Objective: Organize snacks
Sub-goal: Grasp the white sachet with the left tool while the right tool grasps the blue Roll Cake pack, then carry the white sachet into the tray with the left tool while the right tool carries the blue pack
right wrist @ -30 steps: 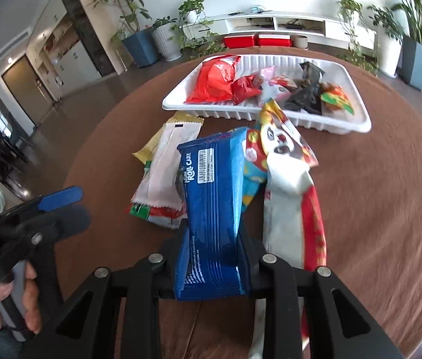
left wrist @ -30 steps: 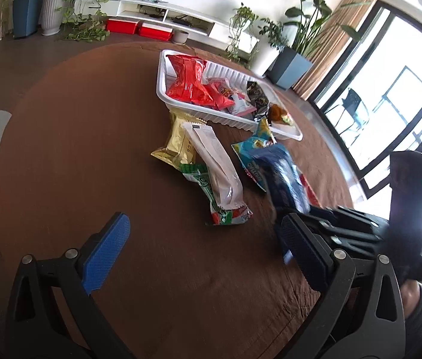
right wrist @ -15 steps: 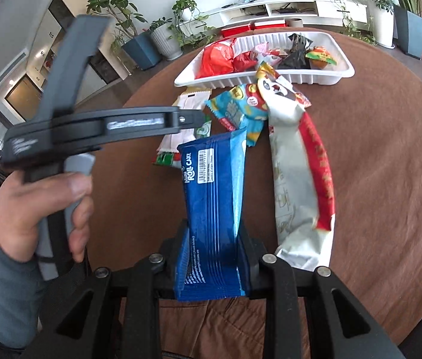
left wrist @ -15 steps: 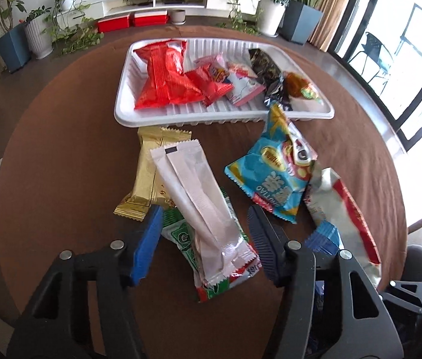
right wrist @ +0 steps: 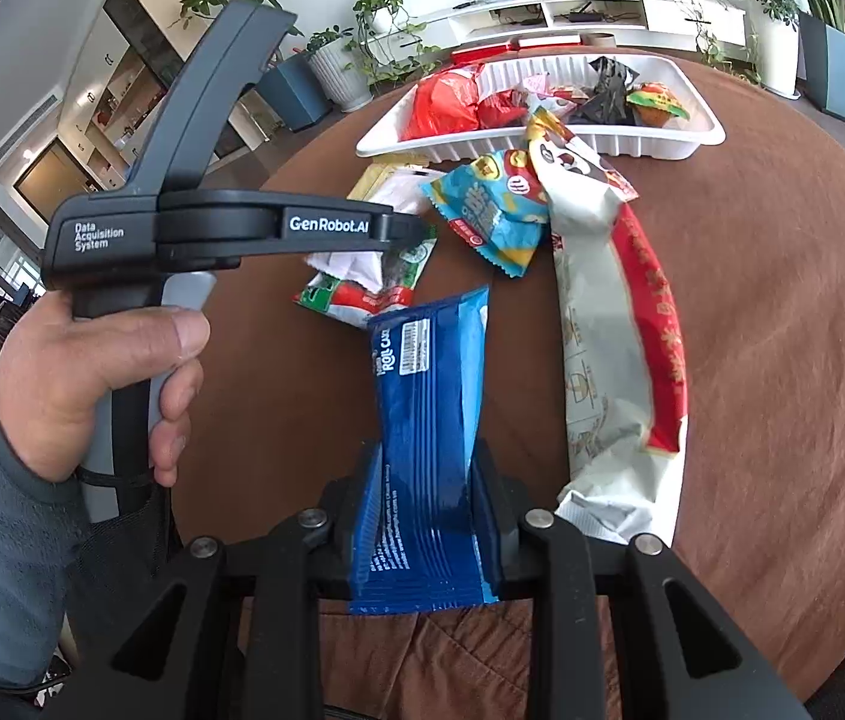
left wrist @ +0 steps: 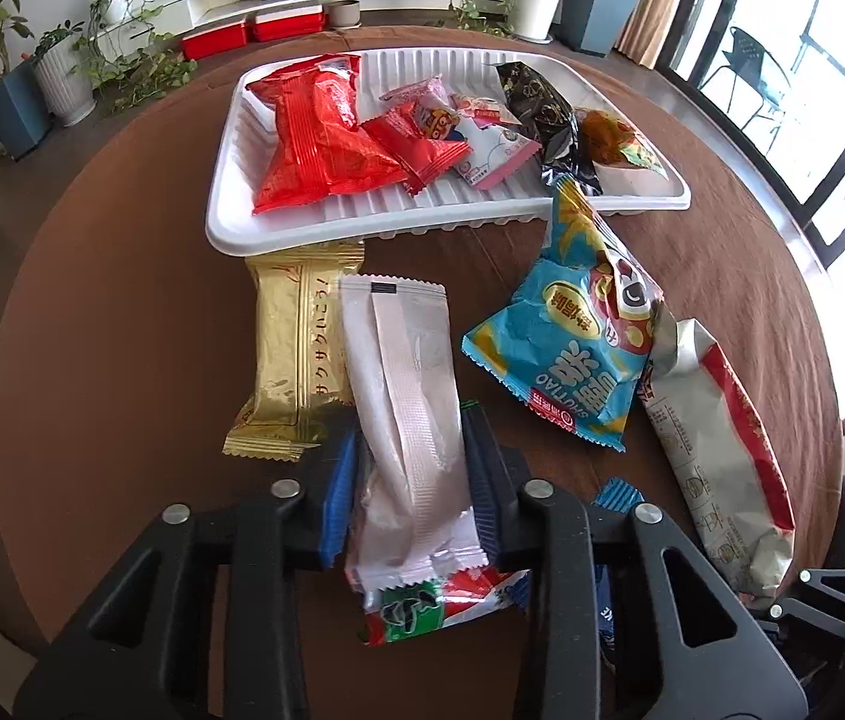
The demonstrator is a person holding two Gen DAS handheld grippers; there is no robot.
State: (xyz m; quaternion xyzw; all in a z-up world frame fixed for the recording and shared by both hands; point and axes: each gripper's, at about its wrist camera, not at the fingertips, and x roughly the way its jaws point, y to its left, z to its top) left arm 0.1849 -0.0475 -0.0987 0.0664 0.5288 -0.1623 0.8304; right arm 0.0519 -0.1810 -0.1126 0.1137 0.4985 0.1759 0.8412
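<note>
At the bottom of the right wrist view, the right gripper (right wrist: pixel 427 504) is clamped on a blue roll-cake pack (right wrist: pixel 425 420), its top end leaning toward frame centre. In the left wrist view, the left gripper (left wrist: pixel 410 480) has just been closing; its pads now press a pale pink packet (left wrist: pixel 404 414) at lower centre. A gold packet (left wrist: pixel 293 360) lies just left, a light-blue bag (left wrist: pixel 566 348) to the right. Beyond, across the upper middle, the white tray (left wrist: pixel 302 234) holds red, pink and black snacks.
</note>
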